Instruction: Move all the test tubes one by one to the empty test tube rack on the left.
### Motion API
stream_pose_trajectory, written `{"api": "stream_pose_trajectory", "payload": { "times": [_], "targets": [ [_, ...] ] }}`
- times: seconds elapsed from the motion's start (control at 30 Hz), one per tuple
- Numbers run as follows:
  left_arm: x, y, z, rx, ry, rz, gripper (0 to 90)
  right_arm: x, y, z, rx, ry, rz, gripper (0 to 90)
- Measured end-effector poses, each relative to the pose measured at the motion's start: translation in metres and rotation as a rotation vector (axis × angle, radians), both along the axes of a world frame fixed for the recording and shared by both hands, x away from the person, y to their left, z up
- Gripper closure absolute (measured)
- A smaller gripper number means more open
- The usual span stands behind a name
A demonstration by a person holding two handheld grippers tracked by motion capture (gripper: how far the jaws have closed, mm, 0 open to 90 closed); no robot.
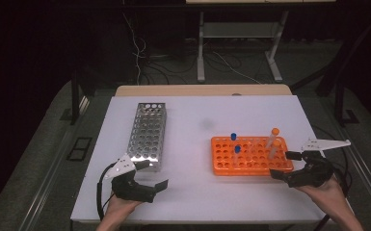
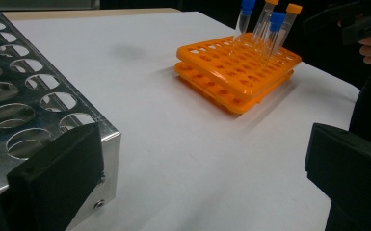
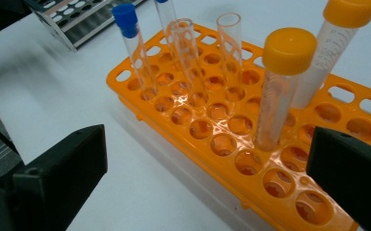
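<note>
An orange tube rack (image 1: pixel 250 155) (image 2: pixel 238 65) (image 3: pixel 231 130) sits on the right half of the white table. It holds two blue-capped tubes (image 1: pixel 236 150) (image 3: pixel 134 45), two orange-capped tubes (image 1: pixel 275 144) (image 3: pixel 282 82) and a few clear uncapped ones (image 3: pixel 185 53). A perforated metal rack (image 1: pixel 148 134) (image 2: pixel 24 96) lies on the left half. My left gripper (image 1: pixel 155 176) (image 2: pixel 202 183) is open, just in front of the metal rack's near corner. My right gripper (image 1: pixel 285 164) (image 3: pixel 207 192) is open at the orange rack's near right corner, with nothing between the jaws.
The white table (image 1: pixel 197 192) ends close behind both hands. A wooden strip (image 1: pixel 202 90) runs along its far edge. Beyond it are desk legs (image 1: pixel 201 48) and cables (image 1: pixel 139 57) on a dark floor.
</note>
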State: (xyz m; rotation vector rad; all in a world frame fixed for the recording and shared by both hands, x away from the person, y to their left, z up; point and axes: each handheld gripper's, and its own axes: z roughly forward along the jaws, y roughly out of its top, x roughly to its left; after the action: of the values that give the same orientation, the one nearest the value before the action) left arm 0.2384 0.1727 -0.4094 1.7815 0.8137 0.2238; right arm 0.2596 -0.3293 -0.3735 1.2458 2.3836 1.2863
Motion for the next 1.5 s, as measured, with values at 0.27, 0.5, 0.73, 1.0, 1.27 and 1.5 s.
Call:
{"api": "stream_pose_trajectory", "payload": {
  "times": [0.27,0.5,0.73,1.0,1.27,1.5],
  "targets": [
    [0.0,-0.001,-0.001,0.004,0.003,-0.004,0.0,0.015,-0.001,-0.001,-0.009,0.025,0.003,0.3],
    [0.0,-0.001,-0.001,0.005,0.006,-0.004,0.0,0.027,-0.001,-0.005,-0.031,0.056,-0.004,7.5],
    [0.0,-0.001,-0.001,0.005,0.005,-0.006,0.0,0.034,-0.003,-0.009,-0.045,0.047,-0.034,26.1],
    [0.0,-0.001,-0.001,0.004,0.006,-0.006,0.0,0.04,-0.005,-0.014,-0.061,0.027,-0.054,46.5],
    [0.001,-0.001,-0.001,0.007,0.005,-0.006,0.0,0.043,-0.006,-0.026,-0.066,0.032,-0.058,59.5],
    [0.001,-0.001,-0.001,0.009,0.005,-0.006,0.0,0.044,-0.003,-0.029,-0.074,0.003,-0.05,72.7]
  ]
}}
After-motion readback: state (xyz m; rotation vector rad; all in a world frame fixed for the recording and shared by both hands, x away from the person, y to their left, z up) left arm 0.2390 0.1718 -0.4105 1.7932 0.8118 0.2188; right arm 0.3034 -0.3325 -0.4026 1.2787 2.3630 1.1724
